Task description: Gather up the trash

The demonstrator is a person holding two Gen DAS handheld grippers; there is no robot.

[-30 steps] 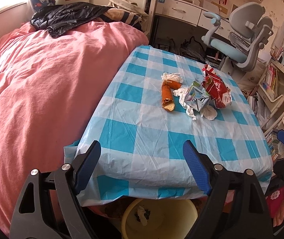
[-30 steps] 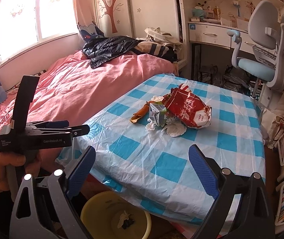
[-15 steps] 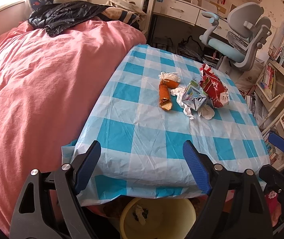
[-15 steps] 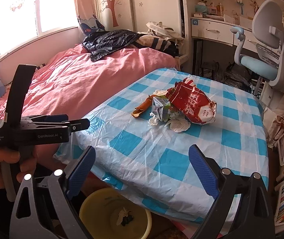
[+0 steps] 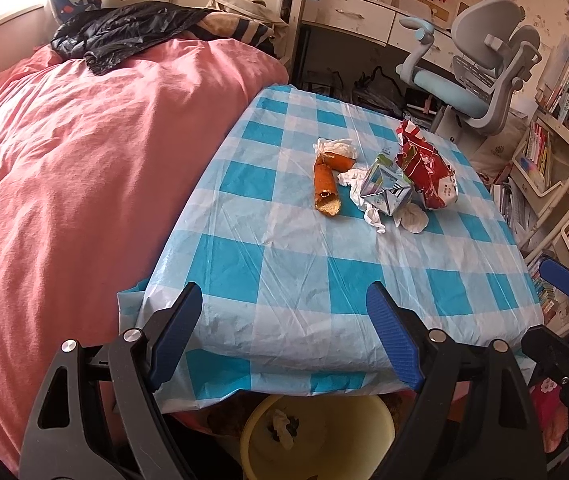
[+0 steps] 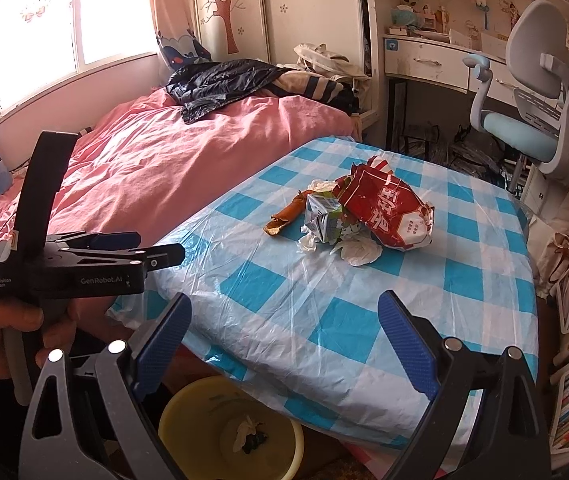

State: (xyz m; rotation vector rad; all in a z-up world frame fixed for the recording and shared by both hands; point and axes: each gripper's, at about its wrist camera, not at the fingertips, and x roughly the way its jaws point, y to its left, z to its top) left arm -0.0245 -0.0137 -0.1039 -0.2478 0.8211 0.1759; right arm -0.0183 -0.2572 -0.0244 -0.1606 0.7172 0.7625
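Note:
A pile of trash lies mid-table: a red snack bag [image 5: 428,170] [image 6: 388,212], a crumpled silver-green carton [image 5: 384,190] [image 6: 322,220], an orange peel strip [image 5: 324,186] [image 6: 286,218] and white tissues [image 5: 412,218] [image 6: 358,252]. A yellow bin [image 5: 316,436] [image 6: 228,428] with some trash stands under the table's near edge. My left gripper [image 5: 284,332] is open and empty at that near edge; it also shows in the right wrist view [image 6: 124,248]. My right gripper [image 6: 284,344] is open and empty, well short of the pile.
The table [image 5: 284,264] carries a blue-and-white checked plastic cloth. A bed with a pink cover [image 5: 84,152] and black jacket [image 5: 124,36] lies left. A grey-blue desk chair [image 5: 480,84], a desk and bookshelves [image 5: 544,152] stand at the back and right.
Both grippers have drawn slightly back and upward; the table and trash pile look a little farther off. Both stay open and empty.

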